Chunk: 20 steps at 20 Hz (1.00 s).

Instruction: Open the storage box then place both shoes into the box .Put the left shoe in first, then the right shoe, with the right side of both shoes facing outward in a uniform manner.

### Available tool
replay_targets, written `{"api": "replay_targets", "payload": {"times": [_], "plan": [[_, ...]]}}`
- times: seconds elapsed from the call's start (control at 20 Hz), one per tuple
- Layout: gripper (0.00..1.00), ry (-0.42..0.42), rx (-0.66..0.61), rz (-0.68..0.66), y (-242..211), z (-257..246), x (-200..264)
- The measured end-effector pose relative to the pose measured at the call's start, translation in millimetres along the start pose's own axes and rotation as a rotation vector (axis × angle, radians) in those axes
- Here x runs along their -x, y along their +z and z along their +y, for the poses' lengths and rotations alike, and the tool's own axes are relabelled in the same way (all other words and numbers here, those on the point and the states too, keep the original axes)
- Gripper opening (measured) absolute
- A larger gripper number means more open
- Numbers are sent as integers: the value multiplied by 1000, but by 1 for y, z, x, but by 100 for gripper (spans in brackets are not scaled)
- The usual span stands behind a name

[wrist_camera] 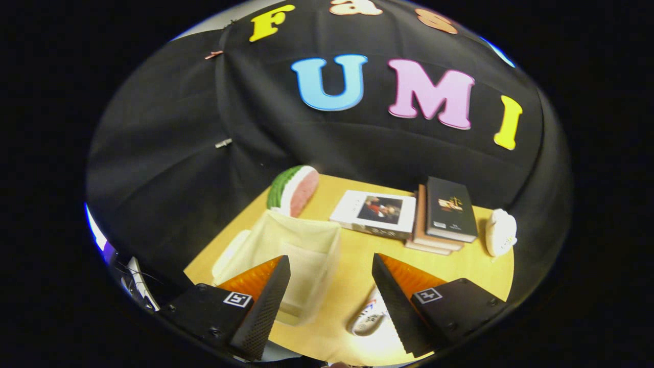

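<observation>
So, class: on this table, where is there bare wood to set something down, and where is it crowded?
Bare wood runs between the open gripper fingers, bordered by the fabric storage box and the shoe, up to the white book. Another patch lies between the book stack and the white toy. The far edge is crowded: watermelon slice, books, toy.

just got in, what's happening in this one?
The hand-held gripper hangs open above the table, holding nothing. The storage box lies between and ahead of its fingers, and a shoe rests beside one of them. Books and a toy watermelon slice lie beyond.
</observation>
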State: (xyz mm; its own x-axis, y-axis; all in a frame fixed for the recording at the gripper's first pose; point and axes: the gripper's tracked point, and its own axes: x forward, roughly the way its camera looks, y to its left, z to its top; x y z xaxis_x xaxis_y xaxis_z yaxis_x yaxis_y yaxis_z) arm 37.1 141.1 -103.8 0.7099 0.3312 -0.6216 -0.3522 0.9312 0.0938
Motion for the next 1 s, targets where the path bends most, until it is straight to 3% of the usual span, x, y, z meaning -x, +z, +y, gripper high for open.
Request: {"api": "replay_targets", "payload": {"times": [0.4, 0.7, 1.0], "plan": [[99, -109, -129, 217, -109, -106, -31], [99, -80, -251, 392, -178, -124, -75], [99, -29, -337, 461, -202, -120, -110]]}}
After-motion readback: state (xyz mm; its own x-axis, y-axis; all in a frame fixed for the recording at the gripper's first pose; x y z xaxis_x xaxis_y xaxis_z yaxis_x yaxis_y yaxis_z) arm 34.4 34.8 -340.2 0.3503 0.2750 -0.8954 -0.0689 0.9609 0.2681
